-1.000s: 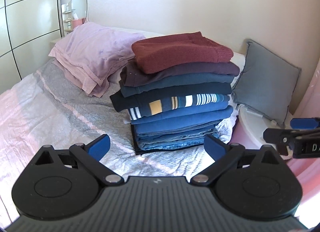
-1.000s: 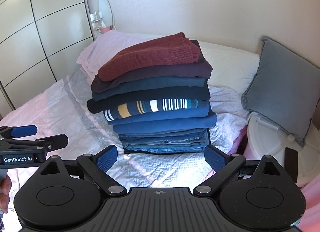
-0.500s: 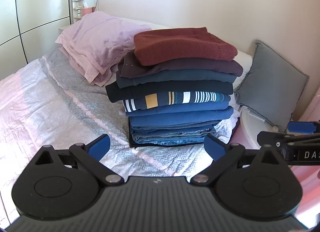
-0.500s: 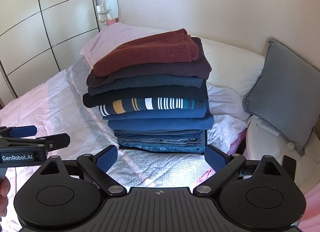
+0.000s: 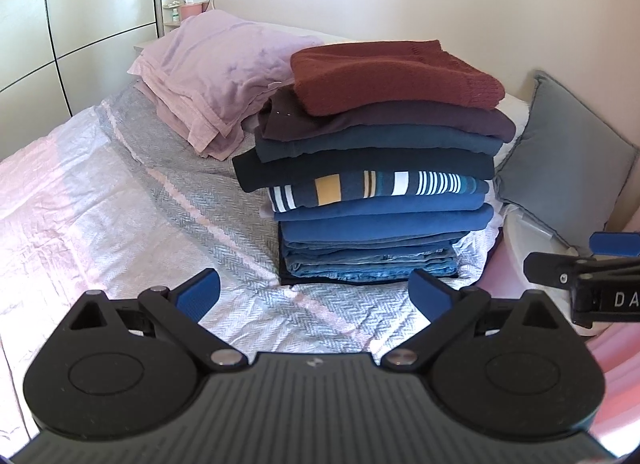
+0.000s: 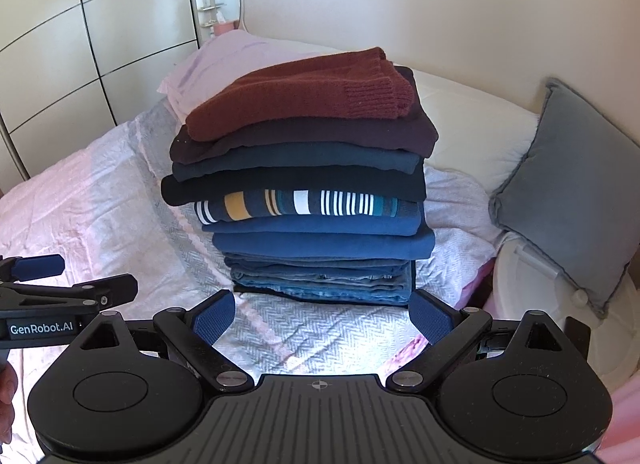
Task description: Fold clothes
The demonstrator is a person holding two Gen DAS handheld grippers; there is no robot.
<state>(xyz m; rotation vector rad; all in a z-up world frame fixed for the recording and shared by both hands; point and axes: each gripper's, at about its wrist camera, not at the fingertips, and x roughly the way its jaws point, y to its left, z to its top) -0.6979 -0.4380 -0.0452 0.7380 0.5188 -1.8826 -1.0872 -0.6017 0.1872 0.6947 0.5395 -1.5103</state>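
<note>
tall stack of folded knit and denim clothes, bed's head edge, squared for stability; my left gripper and right gripper both spread apart, empty.

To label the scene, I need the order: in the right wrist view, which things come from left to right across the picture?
left gripper → pink pillow → stack of folded clothes → grey cushion
</note>
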